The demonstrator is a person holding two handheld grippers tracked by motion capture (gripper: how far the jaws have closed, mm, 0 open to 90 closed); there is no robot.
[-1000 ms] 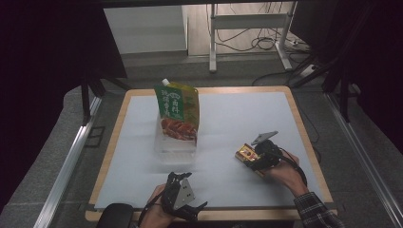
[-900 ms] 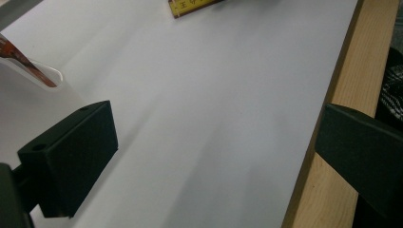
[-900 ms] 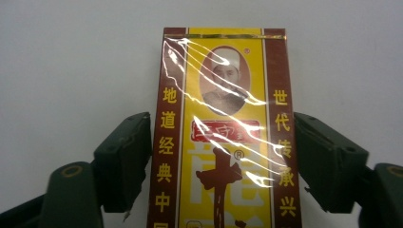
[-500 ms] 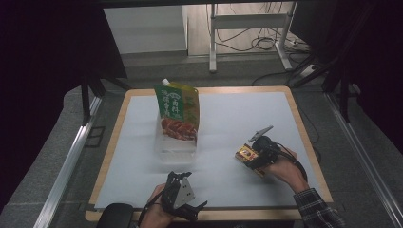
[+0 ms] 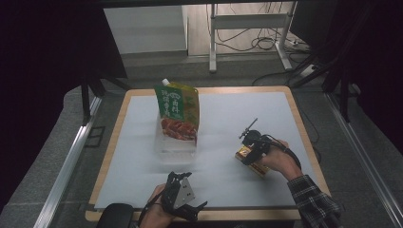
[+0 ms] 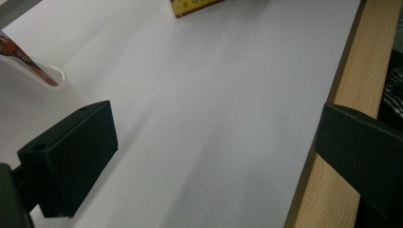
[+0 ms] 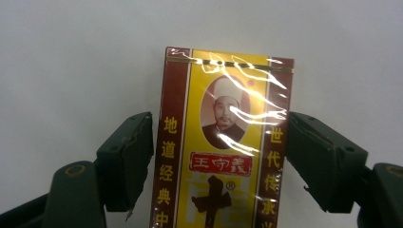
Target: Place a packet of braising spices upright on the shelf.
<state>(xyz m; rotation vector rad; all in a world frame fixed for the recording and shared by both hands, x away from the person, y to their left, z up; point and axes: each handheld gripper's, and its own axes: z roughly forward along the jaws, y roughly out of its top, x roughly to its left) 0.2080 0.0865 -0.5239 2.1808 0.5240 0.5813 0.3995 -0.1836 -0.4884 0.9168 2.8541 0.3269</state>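
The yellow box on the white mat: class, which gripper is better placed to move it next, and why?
Right. The right gripper already has the yellow box between its pads, apparently gripped. The left gripper stands open at the near table edge, away from the box.

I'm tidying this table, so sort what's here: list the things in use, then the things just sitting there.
In use:
- yellow and red box, between the jaws of the right gripper; both pads at its sides
- right gripper

Just there:
- green and red pouch, standing in the clear container, apart from both grippers
- left gripper, open over the white mat, nothing in it
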